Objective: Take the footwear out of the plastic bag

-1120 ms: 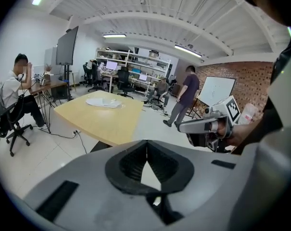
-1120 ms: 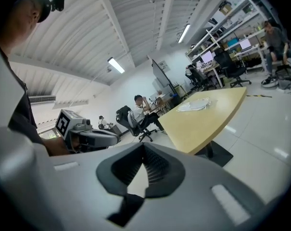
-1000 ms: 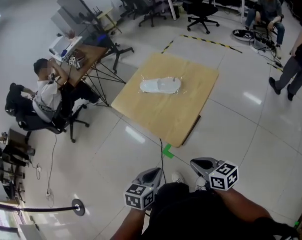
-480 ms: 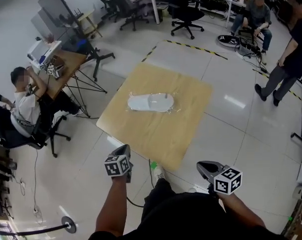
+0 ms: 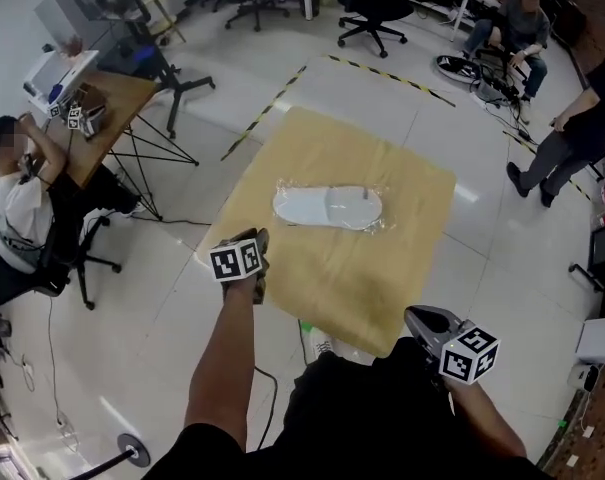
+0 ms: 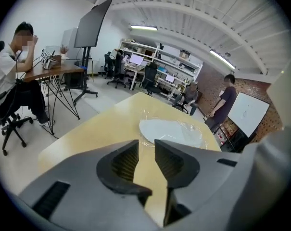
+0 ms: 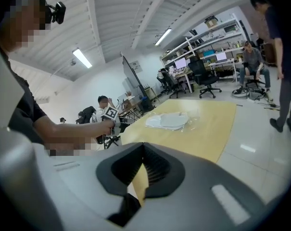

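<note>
A pale shoe sealed in a clear plastic bag (image 5: 327, 208) lies flat in the middle of the square wooden table (image 5: 392, 278). My left gripper (image 5: 255, 238) is stretched out over the table's near left edge, still short of the bag. Its jaws have just been opening and stand apart with nothing between them. In the left gripper view the bag (image 6: 171, 131) lies ahead beyond the left gripper (image 6: 146, 148). My right gripper (image 5: 420, 318) hangs back by the near right corner, shut and empty. The right gripper view has the right gripper (image 7: 144, 153) closed and the bag (image 7: 168, 120) far off.
A person sits at a desk (image 5: 107, 103) on the left. Office chairs (image 5: 377, 8) and workbenches stand at the back. A person (image 5: 572, 133) walks at the right, and another sits at the far right. Yellow-black tape (image 5: 392, 73) marks the floor behind the table.
My left arm has reached forward from beside my body to the table's near left edge. The right gripper has shifted right and slightly forward. The table looks closer.
</note>
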A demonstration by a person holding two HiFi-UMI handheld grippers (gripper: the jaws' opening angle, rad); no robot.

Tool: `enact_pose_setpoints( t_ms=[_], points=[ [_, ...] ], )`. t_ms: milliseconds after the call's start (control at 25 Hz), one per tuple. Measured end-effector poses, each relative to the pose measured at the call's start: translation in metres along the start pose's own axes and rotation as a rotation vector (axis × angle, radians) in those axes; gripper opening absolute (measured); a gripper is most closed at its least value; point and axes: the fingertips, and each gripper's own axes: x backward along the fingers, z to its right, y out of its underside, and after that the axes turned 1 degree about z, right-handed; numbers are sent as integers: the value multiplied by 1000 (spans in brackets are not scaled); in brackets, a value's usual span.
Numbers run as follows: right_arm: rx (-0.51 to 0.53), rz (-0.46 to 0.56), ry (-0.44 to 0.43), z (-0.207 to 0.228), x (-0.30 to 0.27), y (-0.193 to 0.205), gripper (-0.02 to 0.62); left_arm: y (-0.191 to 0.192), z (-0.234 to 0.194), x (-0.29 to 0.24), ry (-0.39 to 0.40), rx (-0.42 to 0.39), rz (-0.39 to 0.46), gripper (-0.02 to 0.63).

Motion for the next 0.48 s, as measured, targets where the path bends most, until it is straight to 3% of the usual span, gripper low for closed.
enact_pose_setpoints(
  t_ms=[200,480],
  points=[
    [-48,-25,52,21,-16,-2,3,4,-4,-48,63,86,-49,110],
    [-40,-48,34,45,-41,-26,3,7,-11,-71,46,155,-75,87]
  ],
)
